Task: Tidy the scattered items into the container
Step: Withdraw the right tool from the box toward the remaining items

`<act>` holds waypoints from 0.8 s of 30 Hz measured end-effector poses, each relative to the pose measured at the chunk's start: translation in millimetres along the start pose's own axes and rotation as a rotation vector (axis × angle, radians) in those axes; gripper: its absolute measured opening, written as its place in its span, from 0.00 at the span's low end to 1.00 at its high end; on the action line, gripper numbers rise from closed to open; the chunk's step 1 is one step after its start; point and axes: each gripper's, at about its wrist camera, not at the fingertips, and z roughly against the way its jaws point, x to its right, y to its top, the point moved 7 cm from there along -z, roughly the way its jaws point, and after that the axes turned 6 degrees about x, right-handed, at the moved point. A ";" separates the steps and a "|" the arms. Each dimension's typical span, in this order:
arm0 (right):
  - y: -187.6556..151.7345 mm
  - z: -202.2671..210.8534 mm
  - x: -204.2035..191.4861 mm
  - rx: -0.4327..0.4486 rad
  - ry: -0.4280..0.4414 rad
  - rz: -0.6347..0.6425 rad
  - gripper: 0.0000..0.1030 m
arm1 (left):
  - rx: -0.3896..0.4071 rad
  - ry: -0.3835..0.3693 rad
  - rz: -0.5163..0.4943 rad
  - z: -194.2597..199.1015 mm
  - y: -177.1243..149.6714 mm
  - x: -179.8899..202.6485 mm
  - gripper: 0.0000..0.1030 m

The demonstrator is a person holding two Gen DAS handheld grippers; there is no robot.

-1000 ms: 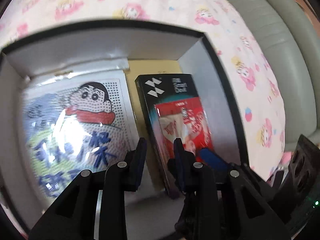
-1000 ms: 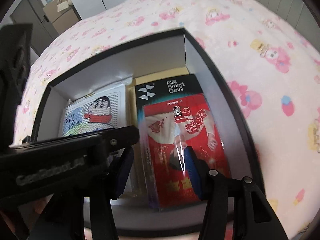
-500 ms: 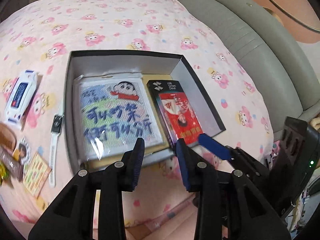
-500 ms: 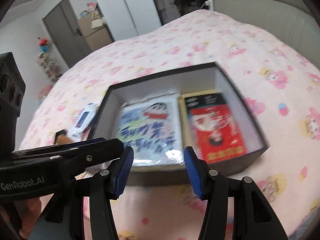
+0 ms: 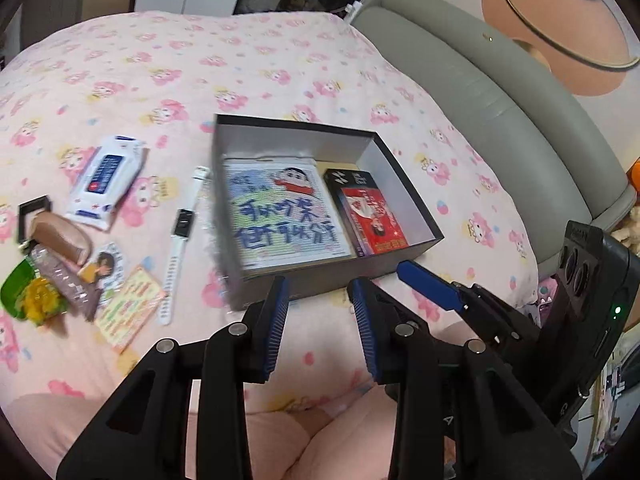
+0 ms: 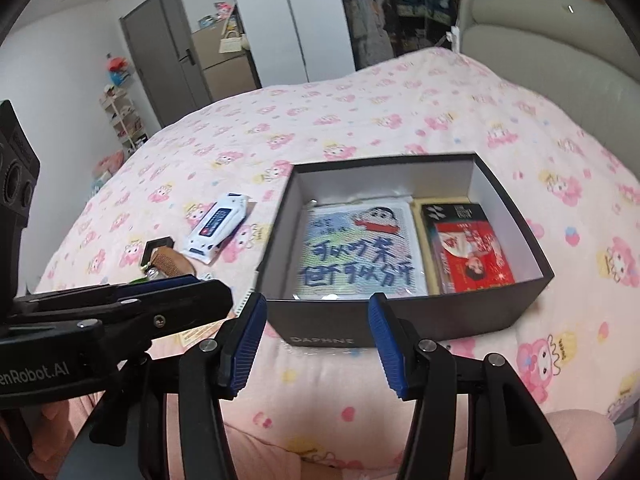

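A black box [image 5: 412, 184] [image 6: 516, 312] sits on the pink bedspread. It holds a cartoon picture pack [image 5: 280, 216] [image 6: 360, 252] and a black-and-red carton [image 5: 368, 216] [image 6: 468, 252]. Left of the box lie a white wipes pack [image 5: 106, 180] [image 6: 218, 226], a white watch [image 5: 182, 240], a brown comb [image 5: 60, 236] [image 6: 172, 260], cards [image 5: 128, 308] and a green snack bag [image 5: 28, 292]. My left gripper [image 5: 320, 320] is open and empty, in front of the box. My right gripper [image 6: 318, 340] is open and empty, near the box's front wall.
A grey padded headboard [image 5: 500, 92] runs along the right side of the bed. A small black frame [image 5: 34, 210] lies by the comb. Doors and shelves [image 6: 124, 120] stand beyond the far end of the bed.
Both grippers have pulled back and up out of the box, leaving the red carton inside. The scattered items at the left have come into view.
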 end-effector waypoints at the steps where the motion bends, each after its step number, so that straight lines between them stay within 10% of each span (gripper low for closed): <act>1: -0.3 -0.7 -7.6 -0.002 -0.001 0.010 0.48 | 0.006 0.005 0.006 4.7 -1.7 -6.1 0.33; 19: -25.1 -39.7 -117.0 -0.084 0.092 0.137 0.48 | 0.053 0.083 0.152 44.5 -30.8 -108.8 0.33; 24: -25.1 -56.5 -118.3 -0.100 0.077 0.116 0.48 | 0.004 0.134 0.344 36.4 -39.2 -163.0 0.33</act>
